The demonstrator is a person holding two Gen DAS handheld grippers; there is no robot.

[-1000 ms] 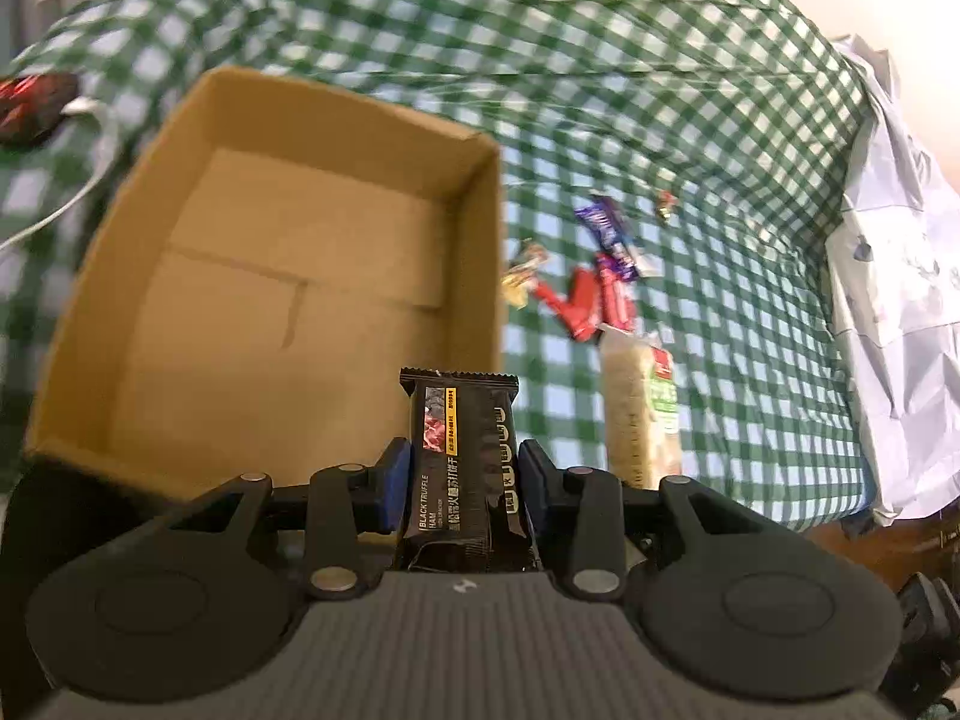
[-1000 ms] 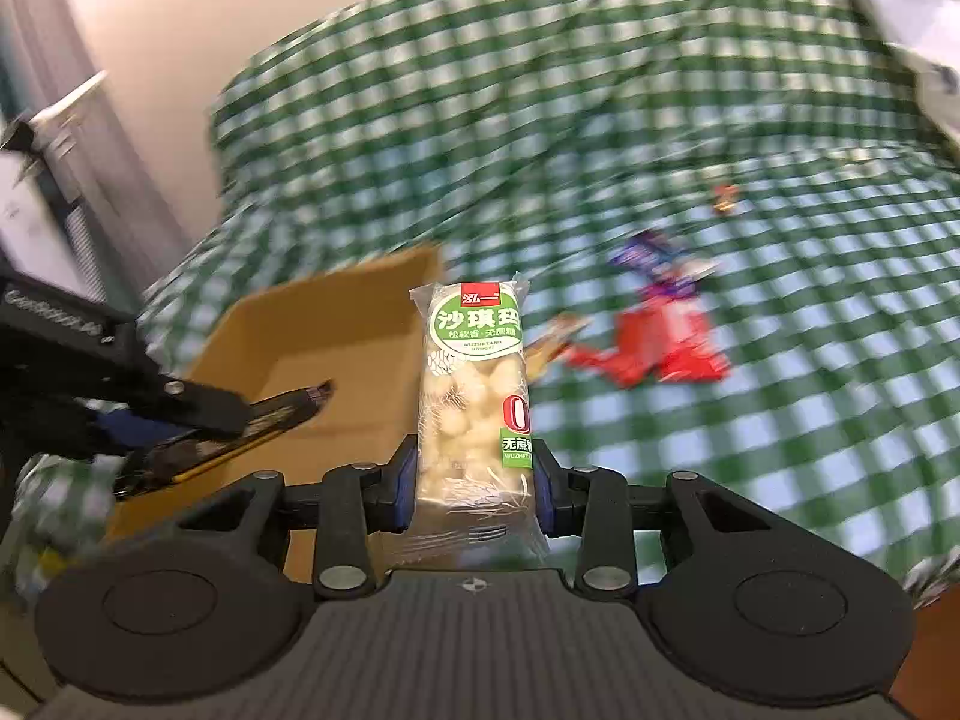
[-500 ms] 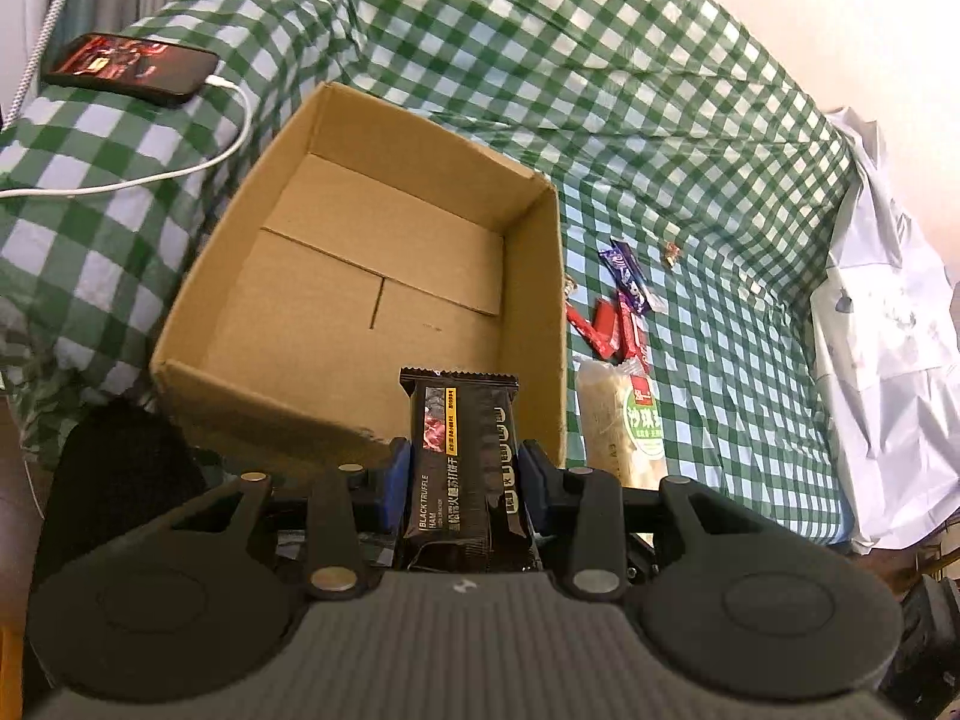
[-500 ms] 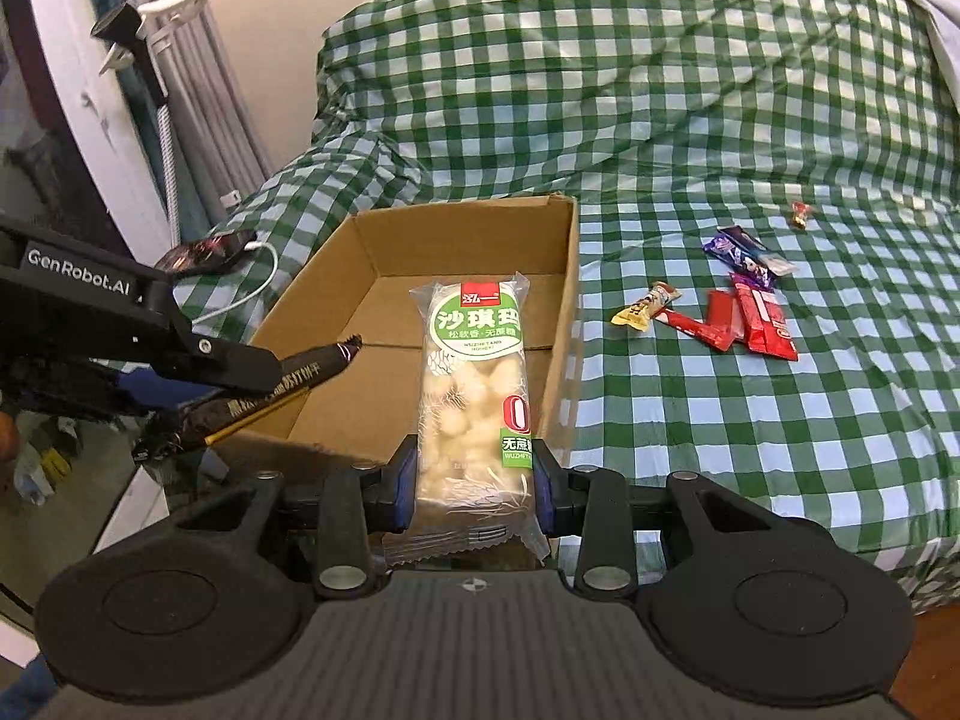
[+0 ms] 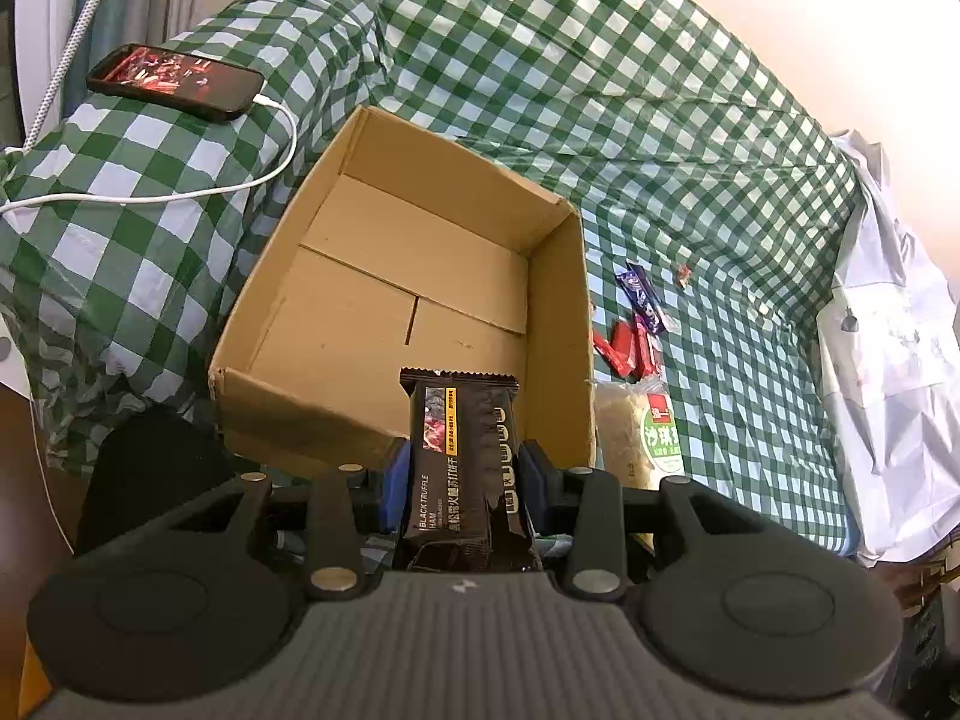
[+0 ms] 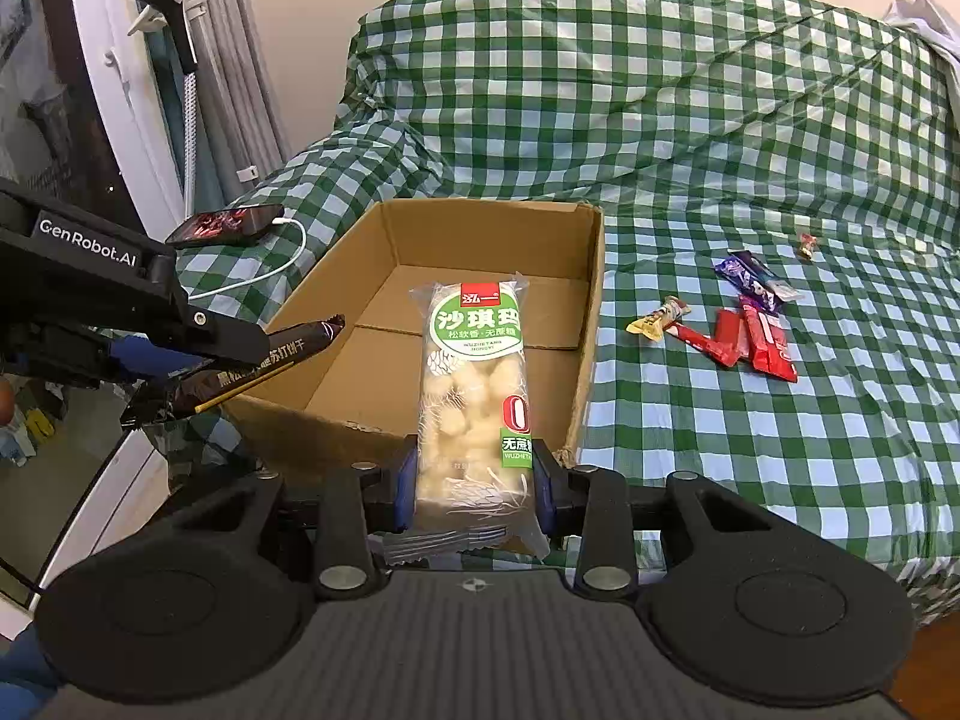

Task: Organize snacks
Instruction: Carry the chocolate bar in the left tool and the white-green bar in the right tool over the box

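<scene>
The left claw (image 5: 465, 483) pinches a black foil cracker packet (image 5: 459, 456); the right claw (image 6: 474, 480) pinches a clear, green-labelled pack of pale puffed cake (image 6: 474, 384). Both hang at the near rim of the empty brown cardboard box (image 5: 420, 276) on the green-checked bed (image 6: 720, 420). Best carry each well past the near wall, lower close to the floor, then release side by side, flat

Green-checked bed (image 6: 660, 120), cream wall (image 6: 312, 12), grey curtains (image 6: 240, 90)
</scene>
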